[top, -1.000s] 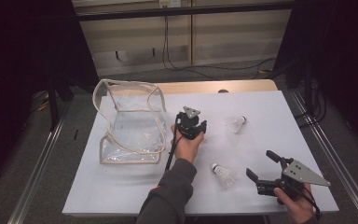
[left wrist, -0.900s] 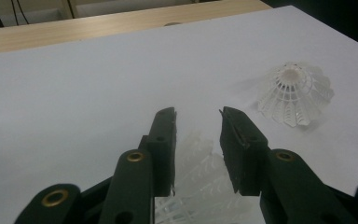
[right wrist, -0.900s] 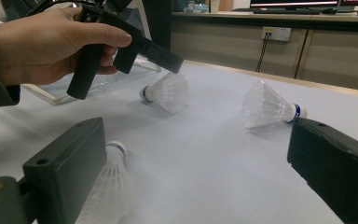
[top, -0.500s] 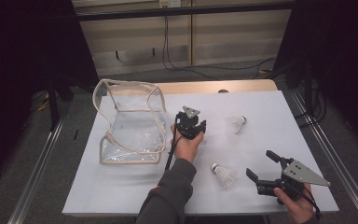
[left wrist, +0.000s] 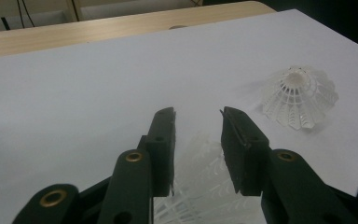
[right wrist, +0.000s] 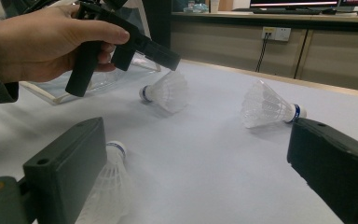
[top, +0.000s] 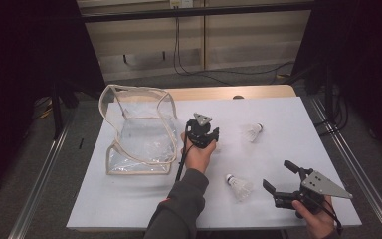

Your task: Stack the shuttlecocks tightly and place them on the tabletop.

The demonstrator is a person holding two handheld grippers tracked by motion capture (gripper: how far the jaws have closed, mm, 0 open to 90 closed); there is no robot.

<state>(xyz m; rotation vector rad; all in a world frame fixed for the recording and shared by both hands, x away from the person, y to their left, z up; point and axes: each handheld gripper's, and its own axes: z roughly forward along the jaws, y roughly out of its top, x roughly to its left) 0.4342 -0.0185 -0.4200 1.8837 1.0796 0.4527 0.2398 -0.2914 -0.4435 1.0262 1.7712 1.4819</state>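
White sheeting covers the bench point(top: 129, 199), and in the high view a clear plastic bag point(top: 138, 134) is seen standing open on it. Just right of the bag the left gripper point(top: 210, 143) is lowered over a shuttlecock; a second shuttlecock point(top: 253, 131) lies farther right of the bag, a third point(top: 238, 186) nearer the person, and beyond that the right gripper point(top: 278, 177) is held with jaws wide apart.

From the left gripper view, the jaws are seen apart, straddling the feather skirt of the first shuttlecock point(left wrist: 200, 186), not clamped. A crushed skirt is judged the main risk if they are closed hard; a glancing closure could also flick the light shuttlecock away.

From the right gripper view, the first shuttlecock point(right wrist: 165, 91) is seen lying on its side beneath the left gripper's tip.

Against the earlier high view, the left gripper is tilted slightly lower; the right is unchanged.
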